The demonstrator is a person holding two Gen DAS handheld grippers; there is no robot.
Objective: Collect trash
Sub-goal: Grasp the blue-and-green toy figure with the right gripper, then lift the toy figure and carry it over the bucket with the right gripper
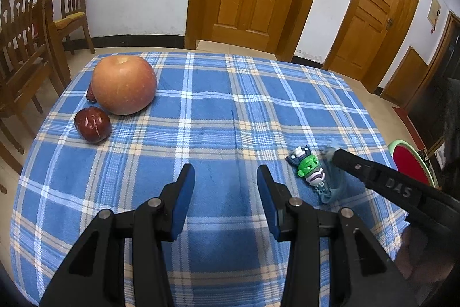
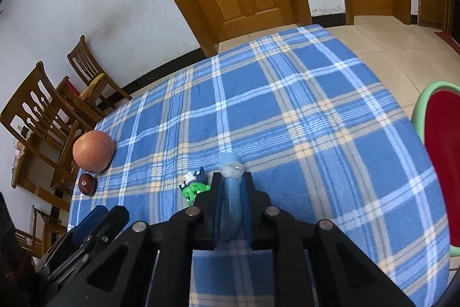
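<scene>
Wrapper, crumpled, translucent pale-blue plastic with a whitish wad at its tip (image 2: 231, 186): pinched flat between the closed pads of the right gripper (image 2: 231, 177), low over the blue plaid tablecloth (image 2: 316, 111). Beside it, touching: small printed packet, green and white (image 1: 309, 169). Left gripper (image 1: 225, 186): partly open, empty, above bare cloth. Far left: large orange-red apple (image 1: 124, 84), dark red glossy fruit (image 1: 92, 124).
</scene>
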